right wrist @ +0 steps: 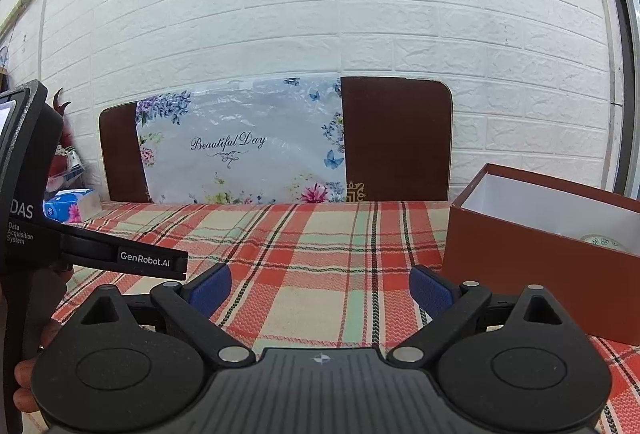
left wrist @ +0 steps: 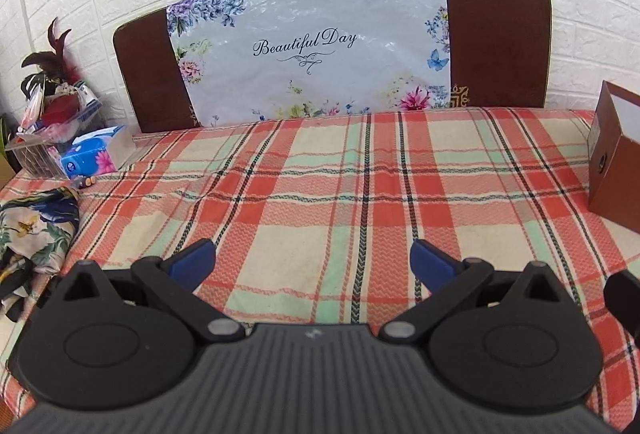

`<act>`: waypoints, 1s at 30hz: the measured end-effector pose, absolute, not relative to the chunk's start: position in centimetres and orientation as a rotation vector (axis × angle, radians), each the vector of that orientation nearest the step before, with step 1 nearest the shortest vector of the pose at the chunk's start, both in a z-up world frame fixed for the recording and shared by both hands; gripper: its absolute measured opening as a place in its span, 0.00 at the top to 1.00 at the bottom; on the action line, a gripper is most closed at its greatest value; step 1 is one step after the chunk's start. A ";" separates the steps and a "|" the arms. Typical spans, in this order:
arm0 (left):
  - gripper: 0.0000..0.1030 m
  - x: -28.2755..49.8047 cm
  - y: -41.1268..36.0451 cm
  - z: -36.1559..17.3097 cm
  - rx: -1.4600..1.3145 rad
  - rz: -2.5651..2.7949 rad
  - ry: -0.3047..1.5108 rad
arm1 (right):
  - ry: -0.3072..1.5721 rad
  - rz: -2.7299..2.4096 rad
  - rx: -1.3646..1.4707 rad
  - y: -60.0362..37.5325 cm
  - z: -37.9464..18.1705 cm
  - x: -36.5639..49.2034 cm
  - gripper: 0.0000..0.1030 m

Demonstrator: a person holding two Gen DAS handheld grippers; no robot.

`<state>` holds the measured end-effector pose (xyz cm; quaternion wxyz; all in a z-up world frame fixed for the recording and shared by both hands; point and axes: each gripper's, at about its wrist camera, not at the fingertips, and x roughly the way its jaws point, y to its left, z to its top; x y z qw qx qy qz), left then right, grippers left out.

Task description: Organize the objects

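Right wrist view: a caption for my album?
Open right gripper above a plaid tablecloth, beside an open brown box.

Open rectangular brown cardboard box [right wrist: 532, 258], white inside, stands upright at right on the plaid-covered bed [right wrist: 304, 254]. A round patterned item [right wrist: 606, 243] lies inside it.

The left wrist view is taken from just above the plaid cloth [left wrist: 320, 162], tilted down a bit, faced at the brown headboard [left wrist: 496, 38] at 12 o'clock. The right wrist view is set lower and flatter, so way more white brick wall [right wrist: 320, 14] gets seen. The brown box [right wrist: 540, 254] is caught close at 3 o'clock there, only clipped at 3 o'clock [left wrist: 614, 158] in the left view. Shared by both: cloth, headboard, "Beautiful Day" sheet [left wrist: 308, 46], tissue pack [left wrist: 96, 150] at 9 o'clock.
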<state>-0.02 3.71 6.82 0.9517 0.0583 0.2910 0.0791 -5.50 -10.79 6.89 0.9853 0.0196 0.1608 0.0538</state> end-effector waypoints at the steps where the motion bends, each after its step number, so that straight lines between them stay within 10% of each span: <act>1: 0.00 -0.1 3.7 6.8 0.120 0.156 0.593 | 0.325 0.108 0.042 -10.9 6.8 -5.6 0.08; 30: 0.00 0.2 2.0 4.8 0.149 0.093 0.728 | 0.394 0.096 0.104 -12.1 5.4 -4.8 0.07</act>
